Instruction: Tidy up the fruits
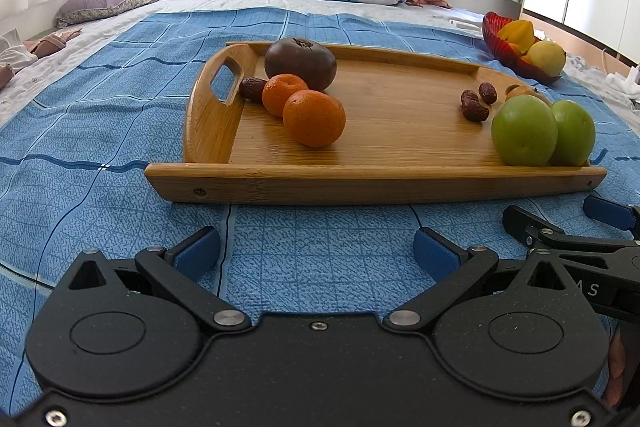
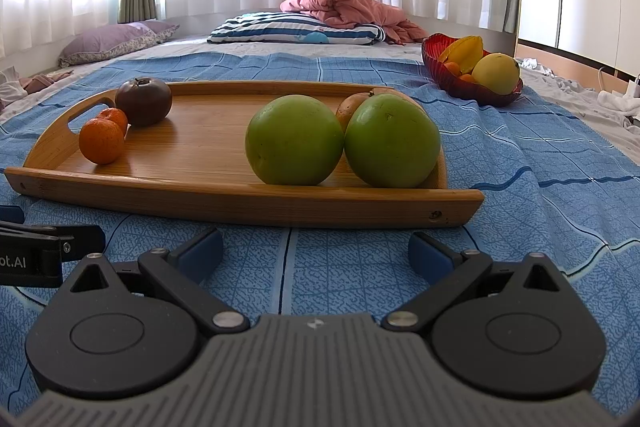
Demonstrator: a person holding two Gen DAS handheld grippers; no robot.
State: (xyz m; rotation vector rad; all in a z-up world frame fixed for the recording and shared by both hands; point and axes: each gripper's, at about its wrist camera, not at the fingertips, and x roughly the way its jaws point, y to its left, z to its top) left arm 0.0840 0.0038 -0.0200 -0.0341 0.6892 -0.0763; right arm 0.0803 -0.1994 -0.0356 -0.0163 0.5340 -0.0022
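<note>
A wooden tray (image 1: 400,183) (image 2: 248,195) lies on the blue bedspread. On its left side sit a dark purple tomato (image 1: 300,63) (image 2: 143,101), two tangerines (image 1: 314,118) (image 2: 101,141) and a dried date (image 1: 252,89). Two green apples (image 1: 524,131) (image 2: 294,141) stand at its right front corner, with more dates (image 1: 474,107) and an orange-brown fruit (image 2: 350,109) behind them. My left gripper (image 1: 316,253) is open and empty just before the tray. My right gripper (image 2: 316,251) (image 1: 592,215) is open and empty too, facing the apples.
A red glass bowl (image 1: 496,35) (image 2: 436,61) with a starfruit, a yellow fruit and small oranges sits on the bed at the far right. Pillows (image 2: 296,29) and a pink quilt (image 2: 348,7) lie at the far end, under curtained windows.
</note>
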